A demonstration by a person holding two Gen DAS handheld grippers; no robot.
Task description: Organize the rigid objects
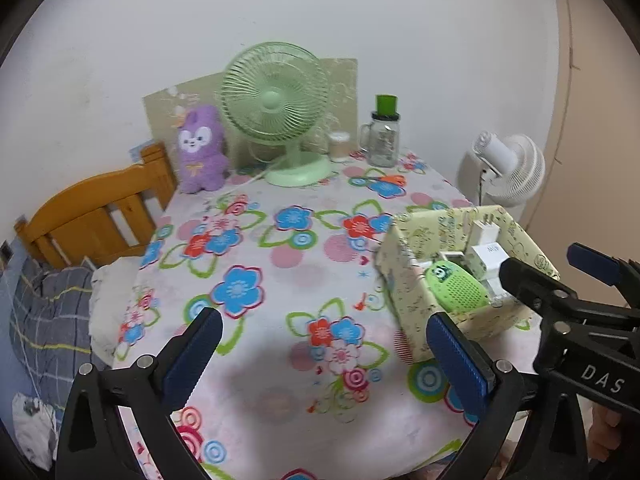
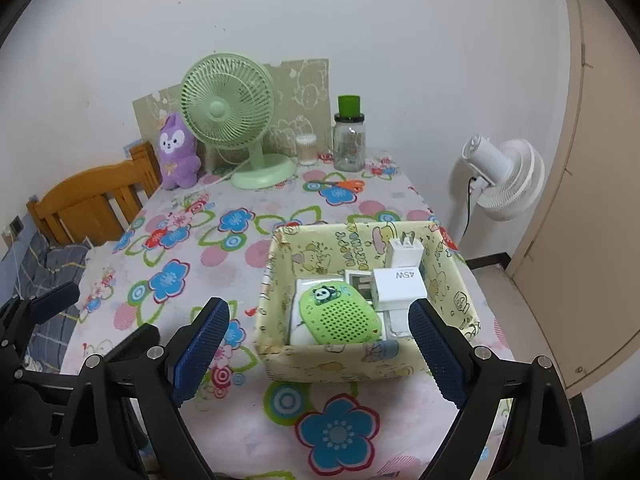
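Note:
A pale yellow patterned box (image 2: pixel 336 362) stands on the flowered tablecloth at the near right; it also shows in the left wrist view (image 1: pixel 404 292). Inside lie a green perforated panda gadget (image 2: pixel 340 316), seen too in the left wrist view (image 1: pixel 456 286), and white chargers (image 2: pixel 398 282). My right gripper (image 2: pixel 320 354) is open and empty, just in front of the box. My left gripper (image 1: pixel 324 364) is open and empty over the cloth, left of the box. The right gripper (image 1: pixel 560 276) shows open at the left wrist view's right edge.
At the table's back stand a green desk fan (image 2: pixel 228 116), a purple plush (image 2: pixel 176 152), a cotton-swab jar (image 2: pixel 306 150) and a glass jar with green lid (image 2: pixel 349 140). A wooden bed frame (image 2: pixel 88 204) lies left, a white floor fan (image 2: pixel 504 176) right.

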